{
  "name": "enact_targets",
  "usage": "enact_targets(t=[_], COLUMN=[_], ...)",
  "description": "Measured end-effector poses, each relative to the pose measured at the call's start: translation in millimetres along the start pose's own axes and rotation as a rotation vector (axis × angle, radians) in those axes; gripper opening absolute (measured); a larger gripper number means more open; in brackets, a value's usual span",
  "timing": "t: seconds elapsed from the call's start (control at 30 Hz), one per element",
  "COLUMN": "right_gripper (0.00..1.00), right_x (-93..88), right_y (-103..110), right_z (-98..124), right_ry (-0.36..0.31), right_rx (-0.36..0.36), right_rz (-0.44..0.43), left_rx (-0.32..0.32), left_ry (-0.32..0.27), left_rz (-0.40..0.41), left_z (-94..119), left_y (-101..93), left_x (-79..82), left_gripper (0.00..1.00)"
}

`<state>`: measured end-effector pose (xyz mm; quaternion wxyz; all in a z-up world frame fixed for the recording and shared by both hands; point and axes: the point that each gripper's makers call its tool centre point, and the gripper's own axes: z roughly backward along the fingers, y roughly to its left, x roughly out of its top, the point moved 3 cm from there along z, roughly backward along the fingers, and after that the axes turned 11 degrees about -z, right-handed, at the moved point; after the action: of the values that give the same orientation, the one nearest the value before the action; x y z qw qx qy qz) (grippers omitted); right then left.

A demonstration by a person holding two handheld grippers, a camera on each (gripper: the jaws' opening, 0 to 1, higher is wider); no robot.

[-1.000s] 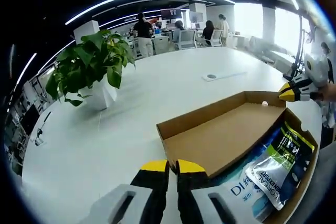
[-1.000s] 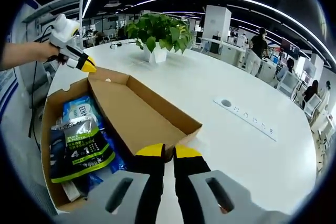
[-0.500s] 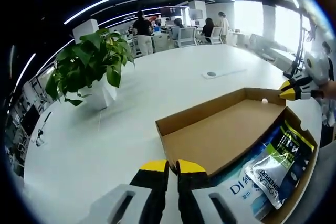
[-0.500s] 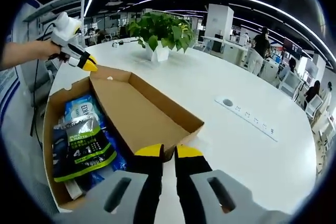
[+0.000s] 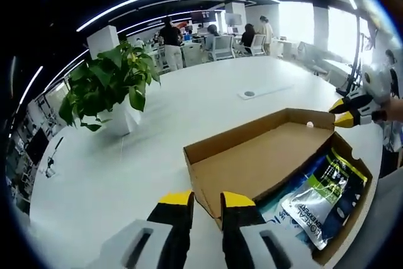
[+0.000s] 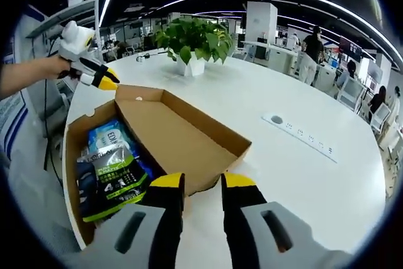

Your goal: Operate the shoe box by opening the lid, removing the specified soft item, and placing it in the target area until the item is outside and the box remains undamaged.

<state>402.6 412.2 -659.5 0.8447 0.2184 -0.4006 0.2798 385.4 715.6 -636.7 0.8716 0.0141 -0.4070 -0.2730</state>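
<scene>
White table point(image 5: 126, 155) bearing potted plant point(image 5: 107, 86), open shoe box point(image 6: 189, 137) with pouches point(image 6: 110, 171); left gripper point(image 5: 206, 201) and right gripper point(image 6: 203, 182) slightly parted, empty, at lid edge.

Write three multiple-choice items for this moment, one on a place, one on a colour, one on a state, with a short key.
1. Where does the potted plant stand?
A. inside the shoe box
B. on the white table, beyond the box
C. on the floor

2. What colour are the tips of the right gripper?
A. yellow
B. red
C. blue

3. What is the state of the shoe box?
A. lid shut
B. lid folded open, packets inside
C. lid open, box empty

Key:
1 B, the plant sits in its white pot on the table past the box's far end.
2 A, both jaw tips are yellow over black, as on the left gripper.
3 B, the lid lies back flat beside the box and soft packets lie in the box.
</scene>
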Motion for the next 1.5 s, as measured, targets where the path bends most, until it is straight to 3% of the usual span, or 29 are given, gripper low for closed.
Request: enact_targets(t=[0.63,1.03,1.5], right_gripper=[0.29,0.33,0.32], right_x=[-8.6,-20.8,-26.3], right_y=[24.0,52.8,57.3], right_z=[23.7,16.1,0.6], right_ry=[0.039,0.094,0.162], right_rx=[0.049,0.114,0.149], right_rz=[0.029,0.054,0.064], left_rx=[-0.057,-0.136,-0.272], left_ry=[0.005,0.025,0.065], left_rz=[0.029,0.071,0.108], left_z=[29.1,34.1,33.6], left_y=[-43.4,-75.2,-107.1], left_x=[-8.7,-16.1,-37.2], left_gripper=[0.22,0.22,0.23])
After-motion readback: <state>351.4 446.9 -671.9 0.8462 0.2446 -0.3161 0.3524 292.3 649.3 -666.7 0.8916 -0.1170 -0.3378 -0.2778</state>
